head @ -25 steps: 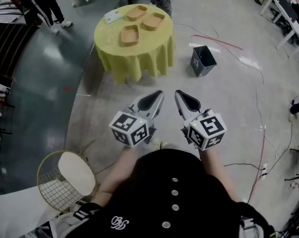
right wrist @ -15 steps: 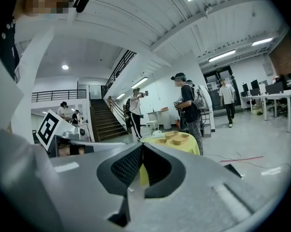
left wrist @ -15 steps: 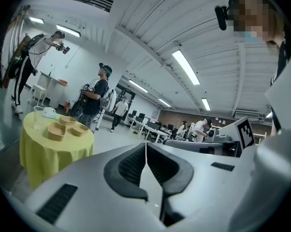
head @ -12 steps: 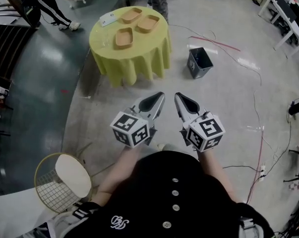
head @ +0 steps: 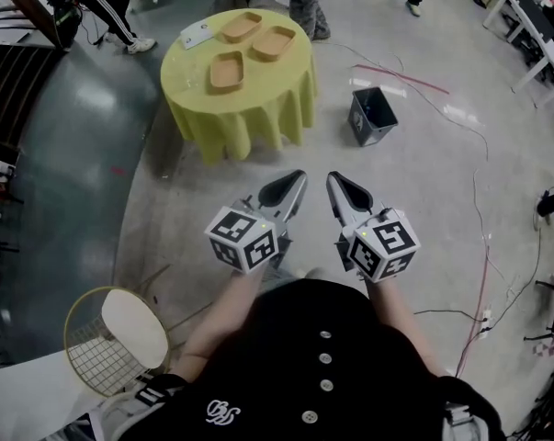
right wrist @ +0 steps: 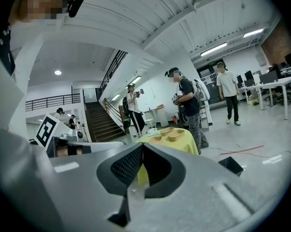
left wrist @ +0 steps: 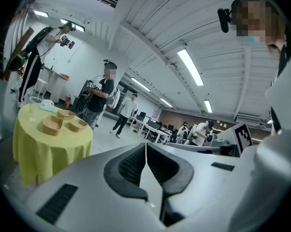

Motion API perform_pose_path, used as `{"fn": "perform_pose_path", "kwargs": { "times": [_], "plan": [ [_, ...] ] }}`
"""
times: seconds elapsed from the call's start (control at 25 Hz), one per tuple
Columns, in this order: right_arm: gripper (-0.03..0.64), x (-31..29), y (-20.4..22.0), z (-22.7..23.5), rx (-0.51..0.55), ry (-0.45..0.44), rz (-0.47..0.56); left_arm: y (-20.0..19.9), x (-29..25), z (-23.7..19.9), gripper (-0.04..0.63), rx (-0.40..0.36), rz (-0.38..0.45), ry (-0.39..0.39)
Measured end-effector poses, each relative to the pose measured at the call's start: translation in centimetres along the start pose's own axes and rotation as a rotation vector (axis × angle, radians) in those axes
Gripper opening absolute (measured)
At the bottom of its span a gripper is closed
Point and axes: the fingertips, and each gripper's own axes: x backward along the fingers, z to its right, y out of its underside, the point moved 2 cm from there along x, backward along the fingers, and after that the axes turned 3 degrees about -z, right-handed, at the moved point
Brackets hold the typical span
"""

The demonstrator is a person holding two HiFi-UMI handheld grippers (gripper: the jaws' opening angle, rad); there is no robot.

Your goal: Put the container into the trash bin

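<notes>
Containers (head: 227,70), three shallow tan ones, lie on the round yellow tabletop (head: 189,67) well ahead of you, and none has been touched. The dark trash bin (head: 372,116) stands on the floor to the right of the tabletop and apart from it, with its top open.

Little has changed in the past second. In the head view the tabletop has drifted slightly to the left, the trash bin has barely shifted, and both tools sit in front of your chest as they did. You are still only approaching, and no part of the task is done.

Your left tool (head: 293,180) has its pads pressed together with nothing between them, and its own view looks over them at the tabletop. Your right tool (head: 337,182) is closed and empty in the same way.

To my eye you must get much closer and spread one tool's jaws before you can grasp the nearest container.
</notes>
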Motion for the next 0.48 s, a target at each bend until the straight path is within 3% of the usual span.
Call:
{"fn": "perform_pose_path", "kwargs": {
  "times": [0.48],
  "plan": [
    [0.005, -13.2, -4.7, 3.3, 0.013, -0.031, 0.01, -6.5, -4.3, -11.2, 0.017, 0.013, 0.028, -0.018]
  ]
}}
